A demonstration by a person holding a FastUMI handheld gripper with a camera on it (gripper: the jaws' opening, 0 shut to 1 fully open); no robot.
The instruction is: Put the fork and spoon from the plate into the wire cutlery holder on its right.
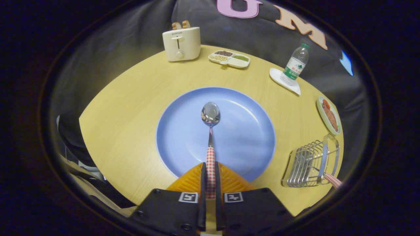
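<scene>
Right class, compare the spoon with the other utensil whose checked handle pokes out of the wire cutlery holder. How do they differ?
The spoon is clamped by its handle between the gripper fingers, over the blue plate; the other utensil already sits in the wire cutlery holder. The spoon's bowl and neck show; of the other utensil, just the handle shows. Both have red-and-white checked handles.

Open tabletop (pixel 131 108) between plate (pixel 242 144) and wire holder (pixel 311 164), nothing standing there. Checked handle (pixel 333 179) already sticking out of holder. Bottle (pixel 296 65), toaster (pixel 181 43) and snack tray (pixel 229 59) well beyond.
</scene>
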